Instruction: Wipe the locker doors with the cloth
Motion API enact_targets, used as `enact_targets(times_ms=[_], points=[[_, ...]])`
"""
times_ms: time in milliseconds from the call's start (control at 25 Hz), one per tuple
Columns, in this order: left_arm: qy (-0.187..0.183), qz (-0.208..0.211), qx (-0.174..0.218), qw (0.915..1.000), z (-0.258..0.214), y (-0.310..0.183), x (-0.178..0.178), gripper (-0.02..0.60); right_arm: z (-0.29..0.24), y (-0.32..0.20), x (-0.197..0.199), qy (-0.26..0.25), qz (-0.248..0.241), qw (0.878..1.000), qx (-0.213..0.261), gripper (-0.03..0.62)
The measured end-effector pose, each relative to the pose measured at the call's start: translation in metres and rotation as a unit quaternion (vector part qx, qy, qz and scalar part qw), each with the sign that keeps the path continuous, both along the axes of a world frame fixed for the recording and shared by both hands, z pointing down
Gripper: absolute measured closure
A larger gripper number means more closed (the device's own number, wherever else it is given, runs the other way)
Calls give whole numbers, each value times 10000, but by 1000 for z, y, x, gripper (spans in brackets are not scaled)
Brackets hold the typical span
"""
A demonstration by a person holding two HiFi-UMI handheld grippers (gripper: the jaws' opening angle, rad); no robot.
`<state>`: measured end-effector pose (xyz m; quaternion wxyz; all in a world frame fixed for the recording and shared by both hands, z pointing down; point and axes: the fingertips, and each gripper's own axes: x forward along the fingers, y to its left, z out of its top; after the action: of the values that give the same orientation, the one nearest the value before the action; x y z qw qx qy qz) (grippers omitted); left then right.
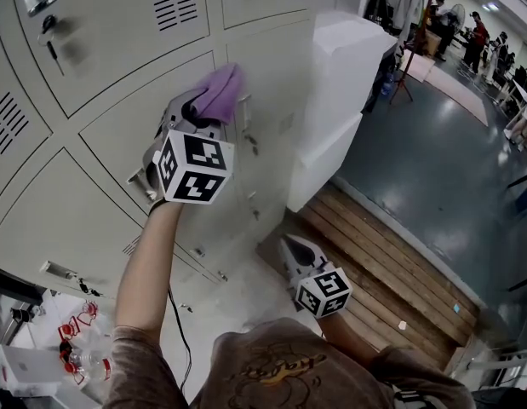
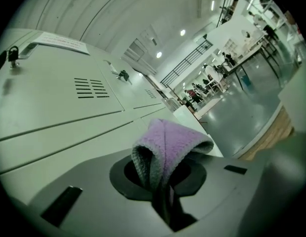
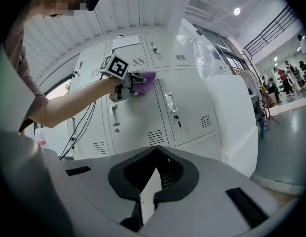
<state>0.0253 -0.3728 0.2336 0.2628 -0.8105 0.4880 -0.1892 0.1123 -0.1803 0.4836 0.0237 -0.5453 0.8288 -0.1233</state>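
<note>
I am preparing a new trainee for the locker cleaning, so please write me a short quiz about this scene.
1. True or false: the right gripper holds the cloth.
2. What colour is the cloth? A green, B purple, C yellow.
3. Fill in: the left gripper holds the cloth up at a ___ door.

Key:
1. False. The left gripper's jaws are shut on the cloth, and the right gripper's jaws are shut on nothing.
2. B.
3. Locker. It is a locker door.
</note>
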Motion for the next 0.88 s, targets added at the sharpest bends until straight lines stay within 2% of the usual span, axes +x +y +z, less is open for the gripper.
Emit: enact_targets(times_ms=[520,880], points=[[168,-49,-634,9978,68,-4,0,543,4,0,7,28,56,10000,-62,597],[141,-58,-1158,9932,131,-4,-3,543,10,1,5,24,84,9998,-158,597]])
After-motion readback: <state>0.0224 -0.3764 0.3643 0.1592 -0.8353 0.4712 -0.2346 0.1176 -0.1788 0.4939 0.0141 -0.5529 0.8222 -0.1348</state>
